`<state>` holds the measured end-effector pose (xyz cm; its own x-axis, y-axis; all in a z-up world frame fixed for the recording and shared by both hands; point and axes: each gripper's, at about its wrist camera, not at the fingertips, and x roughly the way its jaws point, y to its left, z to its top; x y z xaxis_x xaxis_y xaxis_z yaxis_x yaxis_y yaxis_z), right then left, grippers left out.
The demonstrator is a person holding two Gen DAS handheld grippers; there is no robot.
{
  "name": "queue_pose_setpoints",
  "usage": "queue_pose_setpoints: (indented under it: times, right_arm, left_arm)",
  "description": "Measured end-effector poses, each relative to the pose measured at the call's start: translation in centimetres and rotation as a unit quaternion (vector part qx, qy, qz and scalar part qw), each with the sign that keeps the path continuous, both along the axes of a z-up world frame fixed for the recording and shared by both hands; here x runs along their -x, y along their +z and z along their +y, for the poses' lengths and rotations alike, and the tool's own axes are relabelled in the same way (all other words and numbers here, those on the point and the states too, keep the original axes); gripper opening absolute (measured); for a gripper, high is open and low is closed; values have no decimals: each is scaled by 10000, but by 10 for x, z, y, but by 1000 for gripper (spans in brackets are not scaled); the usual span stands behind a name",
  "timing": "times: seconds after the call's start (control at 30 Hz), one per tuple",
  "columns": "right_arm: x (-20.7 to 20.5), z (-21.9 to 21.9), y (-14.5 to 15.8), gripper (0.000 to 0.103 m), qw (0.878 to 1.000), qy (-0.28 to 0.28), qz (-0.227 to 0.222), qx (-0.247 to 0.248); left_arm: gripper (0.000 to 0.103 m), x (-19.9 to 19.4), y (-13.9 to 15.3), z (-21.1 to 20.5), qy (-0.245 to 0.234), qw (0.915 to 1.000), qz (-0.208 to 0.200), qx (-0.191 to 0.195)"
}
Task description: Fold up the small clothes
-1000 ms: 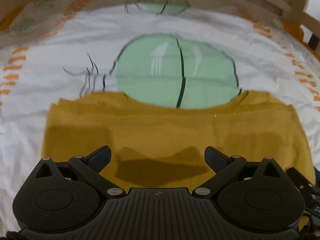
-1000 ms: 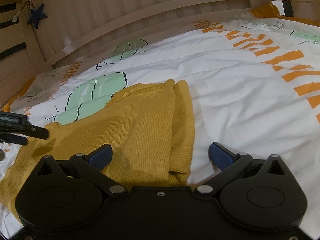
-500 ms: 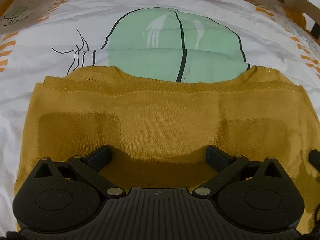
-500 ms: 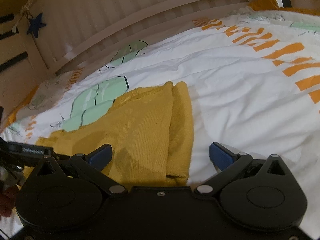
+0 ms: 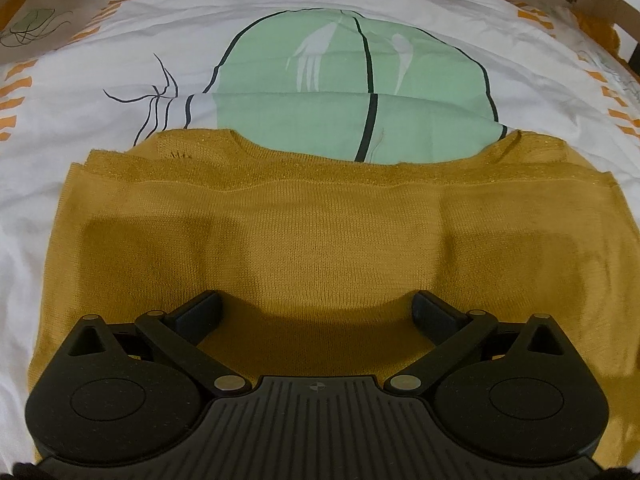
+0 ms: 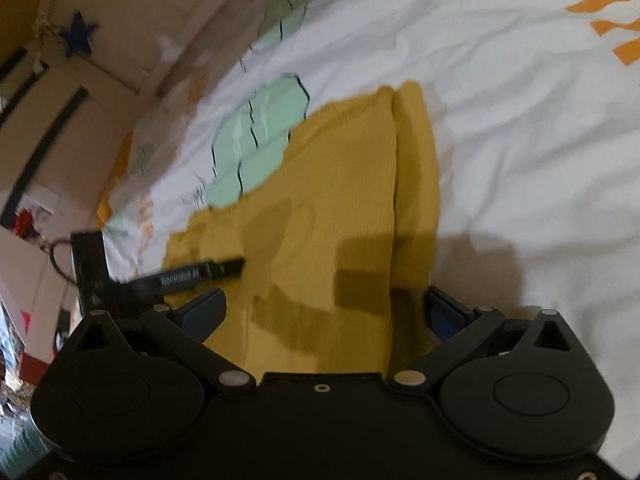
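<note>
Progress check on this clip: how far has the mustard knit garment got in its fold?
Partly folded: the mustard knit garment lies on the bedsheet with layered edges at its far side and one side turned in. In hand: nothing; the left gripper and right gripper are open above it. Left: the remaining folds.

No text can be read. Right wrist view: a line of pale lettering on the black finger (image 6: pixel 188 276) of the left gripper (image 6: pixel 230 268), too blurred to make out. Left wrist view: no lettering or numbers visible.
</note>
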<state>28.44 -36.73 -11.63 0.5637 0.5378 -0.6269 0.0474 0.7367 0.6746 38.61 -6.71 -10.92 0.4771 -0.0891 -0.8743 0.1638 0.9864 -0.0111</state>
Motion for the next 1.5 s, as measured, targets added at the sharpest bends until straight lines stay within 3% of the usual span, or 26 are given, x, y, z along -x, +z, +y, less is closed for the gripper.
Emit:
queue_pose_setpoints:
  times: [0.1, 0.4, 0.63, 1.0, 1.17, 1.4, 1.5]
  right_arm:
    - [6, 1, -2, 103, 9998, -50, 197, -84]
    - [0, -22, -23, 103, 9923, -681, -25, -1036]
    - [-8, -19, -22, 103, 9938, -670, -161, -873]
    - [-6, -22, -22, 103, 9934, -718, -320, -841]
    - [-3, -22, -21, 103, 9932, -734, -410, -805]
    - [-6, -21, -19, 103, 9937, -719, -488, -715]
    - [-11, -19, -17, 103, 9953, -610, -488, -575]
  left_arm:
    - [103, 1, 0, 2, 13, 10000, -19, 7]
    - [103, 3, 3, 2, 18, 10000, -28, 2]
    - [102, 27, 16, 4, 98, 9999, 8, 37]
    - [101, 98, 15, 16, -306, 9991, 116, 270]
    - [101, 99, 29, 45, -39, 9979, 7, 639]
    - [100, 91, 48, 93, 181, 9985, -342, 385]
    - [100, 84, 45, 113, 383, 9976, -295, 490]
